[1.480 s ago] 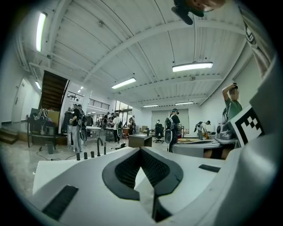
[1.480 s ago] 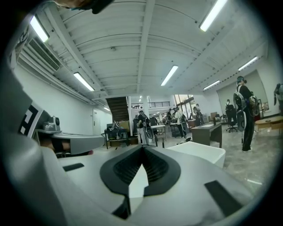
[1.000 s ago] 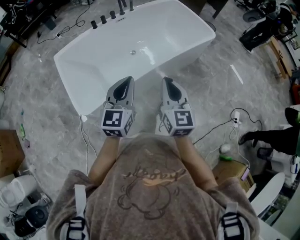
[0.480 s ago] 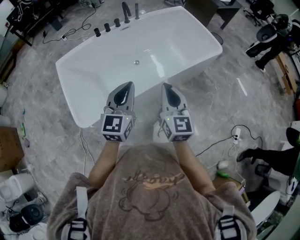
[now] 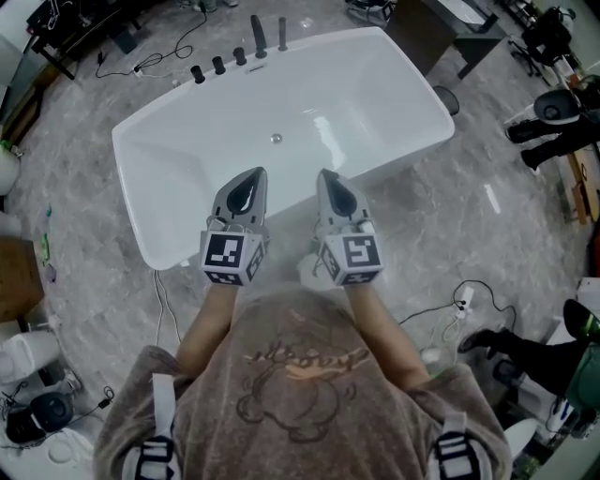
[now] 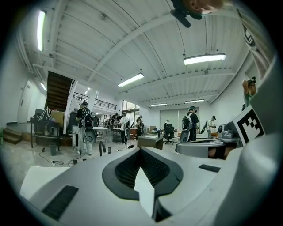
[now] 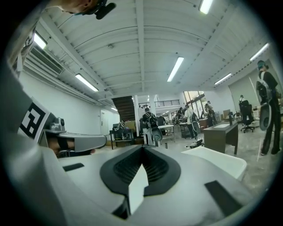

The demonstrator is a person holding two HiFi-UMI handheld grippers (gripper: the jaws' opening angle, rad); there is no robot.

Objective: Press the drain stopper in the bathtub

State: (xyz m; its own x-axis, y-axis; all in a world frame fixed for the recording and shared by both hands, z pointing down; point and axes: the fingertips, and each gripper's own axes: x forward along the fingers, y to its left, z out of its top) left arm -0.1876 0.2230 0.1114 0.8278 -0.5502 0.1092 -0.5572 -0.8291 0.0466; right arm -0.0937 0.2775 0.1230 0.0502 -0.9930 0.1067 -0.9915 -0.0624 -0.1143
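A white bathtub (image 5: 187,169) stands on the grey marble floor in the head view. Its small round metal drain stopper (image 5: 276,139) sits in the middle of the tub floor. My left gripper (image 5: 251,174) and right gripper (image 5: 325,174) are held side by side over the tub's near rim, tips pointing at the tub, well short of the stopper. Both are shut with nothing between the jaws. In the left gripper view the left gripper (image 6: 140,151) points level across the room, and the right gripper (image 7: 142,148) does the same in the right gripper view. The tub's white rim (image 7: 219,160) shows there.
Black taps (image 5: 217,65) and a spout (image 5: 257,36) line the tub's far rim. Cables and a power strip (image 5: 460,302) lie on the floor to the right. A cardboard box (image 5: 14,281) sits at the left, a dark desk (image 5: 427,28) beyond the tub. Several people (image 6: 84,128) stand far off.
The tub and stopper have slid lower and nearer in the head view as the person closes in. Both grippers stay shut, side by side.
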